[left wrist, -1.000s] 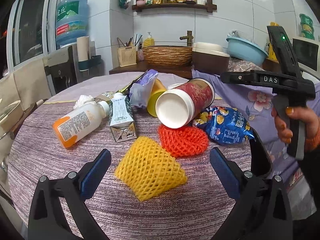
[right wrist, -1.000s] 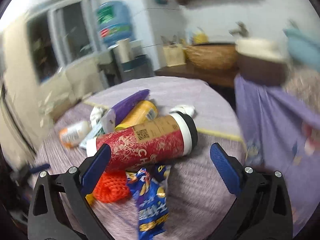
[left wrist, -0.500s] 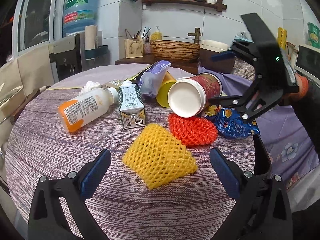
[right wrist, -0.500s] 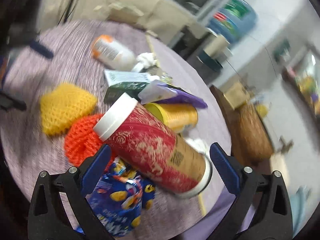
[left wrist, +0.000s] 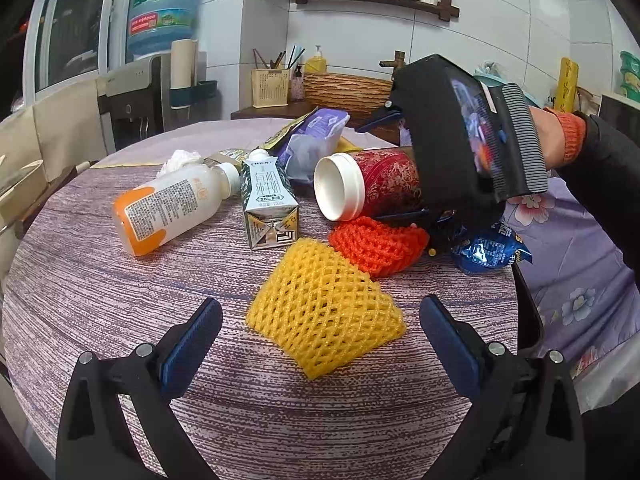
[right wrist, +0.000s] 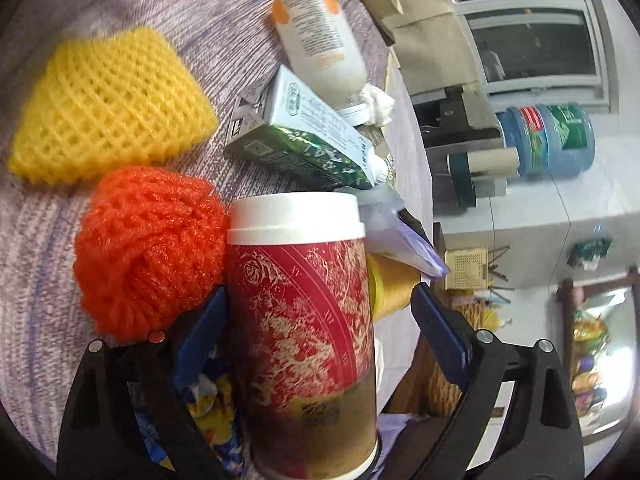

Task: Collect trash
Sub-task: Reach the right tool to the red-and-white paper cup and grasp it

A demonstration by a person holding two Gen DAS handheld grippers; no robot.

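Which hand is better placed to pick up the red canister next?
Right. The right gripper already straddles the red canister, its jaws just closing but one not yet touching. The left gripper hangs open, back by the yellow foam net.

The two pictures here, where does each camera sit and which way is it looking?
Left wrist view: sits on the left gripper, looking across the table at the yellow foam net; both open fingers show, plus the right gripper and the person's sleeve.
Right wrist view: sits on the rolled right gripper, looking along the red canister between its fingers, which have just been closing.
Shared: canister, both nets, milk carton, bottle.
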